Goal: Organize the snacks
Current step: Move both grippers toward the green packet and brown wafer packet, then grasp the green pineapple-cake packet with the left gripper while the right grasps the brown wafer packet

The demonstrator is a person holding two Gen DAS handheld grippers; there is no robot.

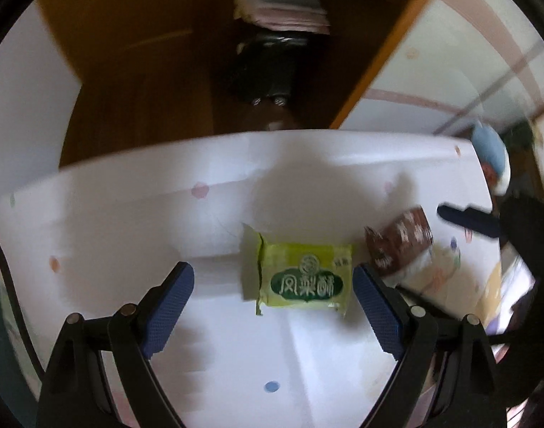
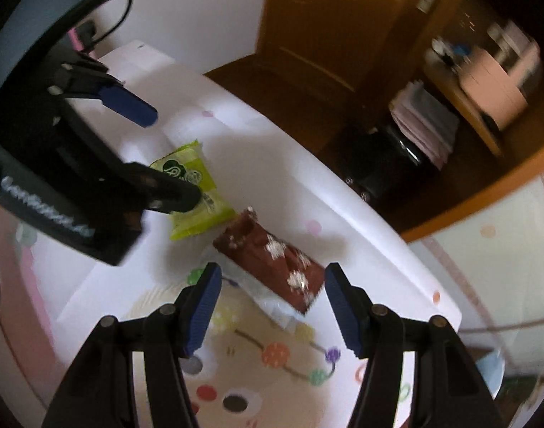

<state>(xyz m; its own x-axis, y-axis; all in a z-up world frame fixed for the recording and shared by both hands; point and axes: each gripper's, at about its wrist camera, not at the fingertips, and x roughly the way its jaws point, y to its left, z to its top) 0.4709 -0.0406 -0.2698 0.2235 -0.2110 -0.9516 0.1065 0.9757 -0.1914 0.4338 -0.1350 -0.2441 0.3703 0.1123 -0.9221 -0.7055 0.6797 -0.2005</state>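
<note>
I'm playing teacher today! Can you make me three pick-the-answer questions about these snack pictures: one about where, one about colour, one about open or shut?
1. Where is the green snack packet?
A. Between the left tool fingers
B. On the floor
C. Inside a bag

2. What colour is the other snack packet?
A. Blue
B. Brown
C. Yellow

3. How is the right tool?
A. Shut on a packet
B. Open
C. Out of sight

Answers: 1 A, the packet lies in the gap between the fingers; 2 B, brown wrapper with white marks; 3 B, its fingers stand wide apart around the packet's end.
</note>
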